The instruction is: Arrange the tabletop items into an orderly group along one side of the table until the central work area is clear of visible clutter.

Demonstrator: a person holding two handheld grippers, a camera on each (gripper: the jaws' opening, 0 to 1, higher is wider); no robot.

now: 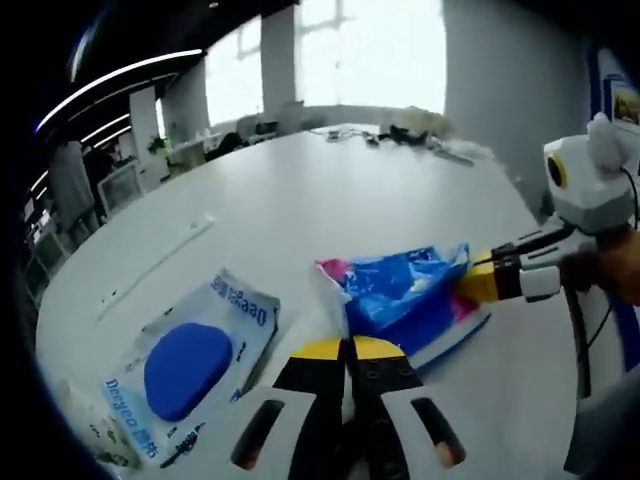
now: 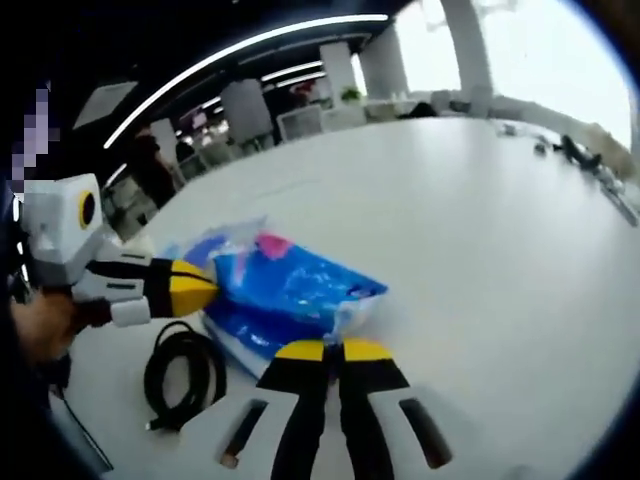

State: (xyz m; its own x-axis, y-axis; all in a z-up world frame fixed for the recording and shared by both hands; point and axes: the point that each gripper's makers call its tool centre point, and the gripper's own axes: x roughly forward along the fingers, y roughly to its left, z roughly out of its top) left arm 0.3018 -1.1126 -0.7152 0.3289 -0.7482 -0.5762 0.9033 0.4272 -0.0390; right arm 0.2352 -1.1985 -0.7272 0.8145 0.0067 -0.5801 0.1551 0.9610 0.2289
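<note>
A crumpled blue plastic packet with a pink patch lies on the white table. My left gripper has its yellow-tipped jaws pressed together on the packet's clear near edge. My right gripper comes in from the right and pinches the packet's far end. In the right gripper view the same packet sits just ahead of my right gripper, shut on its clear corner, and my left gripper grips the opposite end. A white pouch with a blue disc lies to the left.
A coiled black cable lies beside the packet. Another flat blue packet sits under the crumpled one. Cables and small items clutter the table's far end. A pale packet lies at the near left edge. A hand holds the left gripper.
</note>
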